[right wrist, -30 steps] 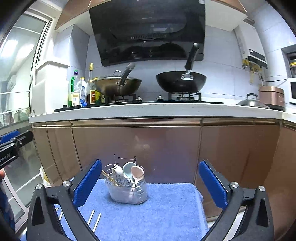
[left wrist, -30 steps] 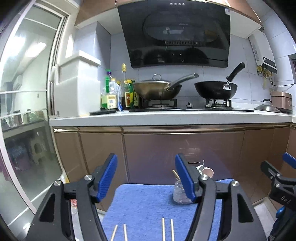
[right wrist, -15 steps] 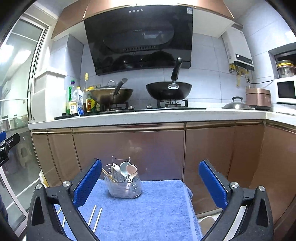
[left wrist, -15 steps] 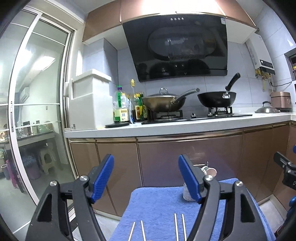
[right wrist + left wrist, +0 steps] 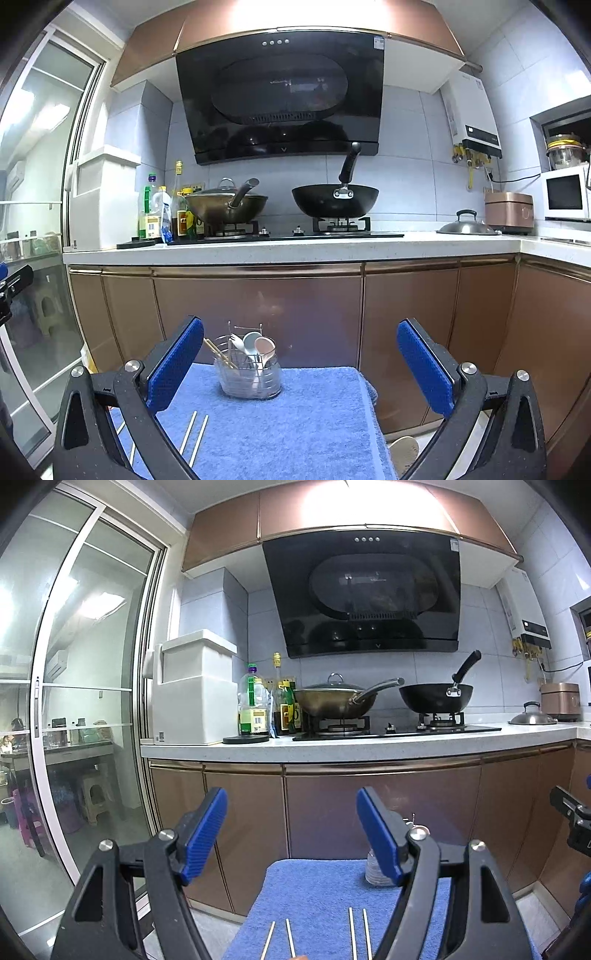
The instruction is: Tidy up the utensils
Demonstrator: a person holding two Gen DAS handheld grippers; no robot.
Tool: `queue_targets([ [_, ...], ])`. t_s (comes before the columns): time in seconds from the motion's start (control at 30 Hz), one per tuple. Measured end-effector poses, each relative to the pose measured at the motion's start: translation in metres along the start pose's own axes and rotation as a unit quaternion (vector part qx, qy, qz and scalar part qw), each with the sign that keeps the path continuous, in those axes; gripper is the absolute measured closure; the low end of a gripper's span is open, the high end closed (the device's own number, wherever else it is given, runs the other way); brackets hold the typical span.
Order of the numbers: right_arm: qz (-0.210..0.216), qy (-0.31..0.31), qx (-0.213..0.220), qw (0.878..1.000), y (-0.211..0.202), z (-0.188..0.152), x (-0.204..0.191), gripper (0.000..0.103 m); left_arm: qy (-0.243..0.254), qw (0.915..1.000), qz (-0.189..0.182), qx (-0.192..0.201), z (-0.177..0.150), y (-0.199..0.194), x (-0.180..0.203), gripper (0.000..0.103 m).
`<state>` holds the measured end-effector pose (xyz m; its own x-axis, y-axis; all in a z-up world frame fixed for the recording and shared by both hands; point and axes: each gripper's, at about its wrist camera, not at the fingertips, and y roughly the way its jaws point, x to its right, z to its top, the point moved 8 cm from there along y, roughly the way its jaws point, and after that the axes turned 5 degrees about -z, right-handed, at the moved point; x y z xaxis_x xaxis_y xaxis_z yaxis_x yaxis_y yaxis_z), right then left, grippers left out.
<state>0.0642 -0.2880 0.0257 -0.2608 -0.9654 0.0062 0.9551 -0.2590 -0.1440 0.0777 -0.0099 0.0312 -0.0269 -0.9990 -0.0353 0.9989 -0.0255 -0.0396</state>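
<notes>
Left wrist view: the left tool (image 5: 291, 830) hangs with its blue pads spread wide and nothing between them, above a blue towel (image 5: 317, 897) that covers the bench. Four chopsticks (image 5: 321, 938) lie at the towel's near edge in two pairs, one pair left of centre, one right. The utensil holder (image 5: 376, 871) stands toward the far right corner, mostly hidden behind the right pad, so its contents cannot be told here. Part of the other tool shows at the right border.

Right wrist view: the right tool (image 5: 301, 362) is likewise spread wide and empty. Here the utensil holder (image 5: 251, 380) shows whole, a clear tub with a wire frame near the towel's (image 5: 295, 424) far edge, left of centre. In it stand two spoons, one pale blue, one pink, a white fork, and some chopsticks leaning left, their number unclear. Only two loose chopsticks (image 5: 195, 435) show plainly, near the left edge; another is partly hidden behind the left finger.
</notes>
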Motion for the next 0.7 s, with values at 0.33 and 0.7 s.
queue_targets([
  [0.33,-0.01,-0.01,0.007,1.0,-0.011,0.0,0.002,0.0,-0.004,1.0,-0.001,0.006,-0.001,-0.01,0.001,0.031],
  [0.7,-0.01,-0.007,0.006,1.0,-0.011,-0.004,0.005,0.0,-0.005,1.0,0.001,-0.002,-0.007,-0.005,-0.002,0.031],
])
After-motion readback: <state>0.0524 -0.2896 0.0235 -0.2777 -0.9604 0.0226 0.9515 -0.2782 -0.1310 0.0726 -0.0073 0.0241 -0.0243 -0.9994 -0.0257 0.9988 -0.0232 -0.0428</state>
